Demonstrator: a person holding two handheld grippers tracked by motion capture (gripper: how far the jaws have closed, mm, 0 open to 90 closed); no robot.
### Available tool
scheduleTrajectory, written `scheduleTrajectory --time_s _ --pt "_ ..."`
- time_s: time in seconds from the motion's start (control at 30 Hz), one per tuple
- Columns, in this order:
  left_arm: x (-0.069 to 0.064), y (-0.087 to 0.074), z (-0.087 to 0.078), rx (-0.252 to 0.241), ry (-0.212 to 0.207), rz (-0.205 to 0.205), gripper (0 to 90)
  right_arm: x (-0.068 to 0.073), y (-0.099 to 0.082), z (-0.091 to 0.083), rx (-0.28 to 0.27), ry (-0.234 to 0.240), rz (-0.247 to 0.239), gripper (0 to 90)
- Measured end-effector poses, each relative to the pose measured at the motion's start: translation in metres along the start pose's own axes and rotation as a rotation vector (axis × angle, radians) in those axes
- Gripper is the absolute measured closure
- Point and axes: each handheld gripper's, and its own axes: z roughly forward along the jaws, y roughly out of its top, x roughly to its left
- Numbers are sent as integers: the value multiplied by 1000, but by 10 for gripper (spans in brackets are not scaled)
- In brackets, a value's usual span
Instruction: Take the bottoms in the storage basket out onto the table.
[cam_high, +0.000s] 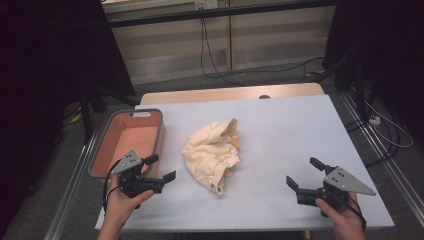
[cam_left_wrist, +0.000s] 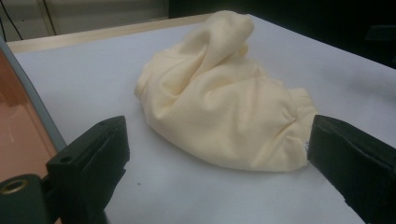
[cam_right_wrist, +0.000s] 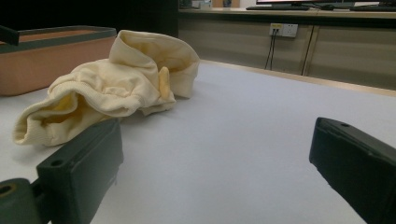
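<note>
Cream garment (cam_high: 212, 154) lies crumpled in a loose heap near the middle of the tabletop (cam_high: 280, 130), ribbed cuff or hem end turned toward the person. Orange bin (cam_high: 128, 141) with grey rim stands to its left, near but apart from the cloth; it looks empty as far as the high view shows.

Left gripper (cam_high: 161, 168) held low at the bin's near corner, jaws spread wide, aimed across at the garment. In the left gripper view the cloth (cam_left_wrist: 224, 102) sits between the two jaws in the frame but farther off, not touched. Right gripper (cam_high: 306, 173) at the near right of the tabletop, well apart from the garment, jaws also spread wide and holding nothing; in the right gripper view the heap (cam_right_wrist: 112, 88) lies ahead and to the left, bin (cam_right_wrist: 51, 58) behind it.

Judgement: approach stage, nothing grasped yet. Work looks like handling the garment, probably moving it into the bin or laying it out. Next move calls for closing in on the cloth, picking a firm fold or the ribbed edge, and pinching low enough to catch fabric rather than skim it.
</note>
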Motion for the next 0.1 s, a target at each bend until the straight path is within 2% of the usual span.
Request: scheduleTrajectory --time_s 0.1 --pt "0 1 2 -3 -4 4 58 -1 0 -1 2 -2 0 27"
